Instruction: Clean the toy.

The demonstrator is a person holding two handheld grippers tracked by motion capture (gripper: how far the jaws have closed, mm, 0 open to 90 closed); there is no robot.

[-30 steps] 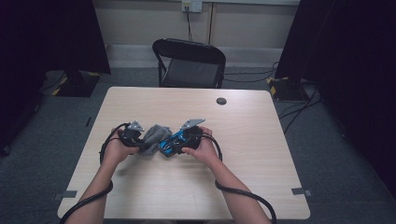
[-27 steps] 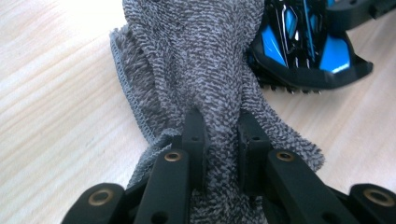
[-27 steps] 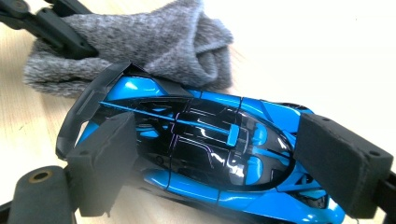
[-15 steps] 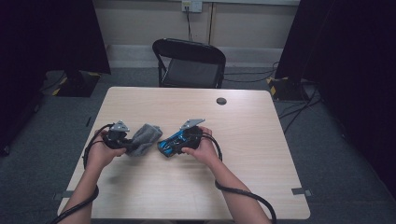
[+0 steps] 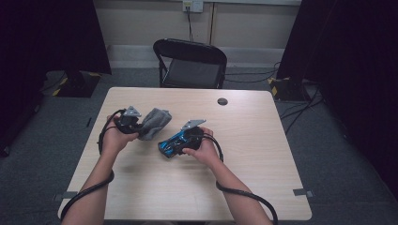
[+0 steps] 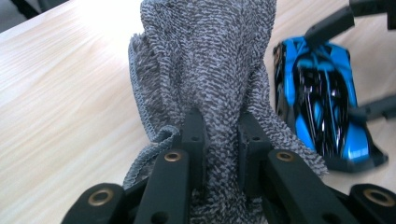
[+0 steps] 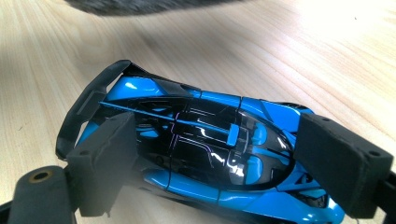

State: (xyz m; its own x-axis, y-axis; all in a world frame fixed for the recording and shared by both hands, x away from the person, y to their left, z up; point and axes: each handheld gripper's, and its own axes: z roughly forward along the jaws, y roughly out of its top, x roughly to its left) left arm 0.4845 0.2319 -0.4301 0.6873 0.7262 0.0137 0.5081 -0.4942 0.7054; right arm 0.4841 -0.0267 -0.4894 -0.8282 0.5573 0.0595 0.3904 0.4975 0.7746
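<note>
While the person's forearms come in over the near edge of the wooden table [image 5: 263, 187], the right gripper [image 5: 174, 144] clamps a blue-and-black toy car [image 7: 205, 154] across its body, one pad at the tail, one at the nose, the car resting on the tabletop. Just to its left, the left gripper [image 6: 219, 135] pinches a bunched grey cloth [image 6: 210, 70], lifted beside the car. Farther off, a small black disc [image 5: 222, 101] lies near the far edge, and a black folding chair [image 5: 191, 63] stands behind.
</note>
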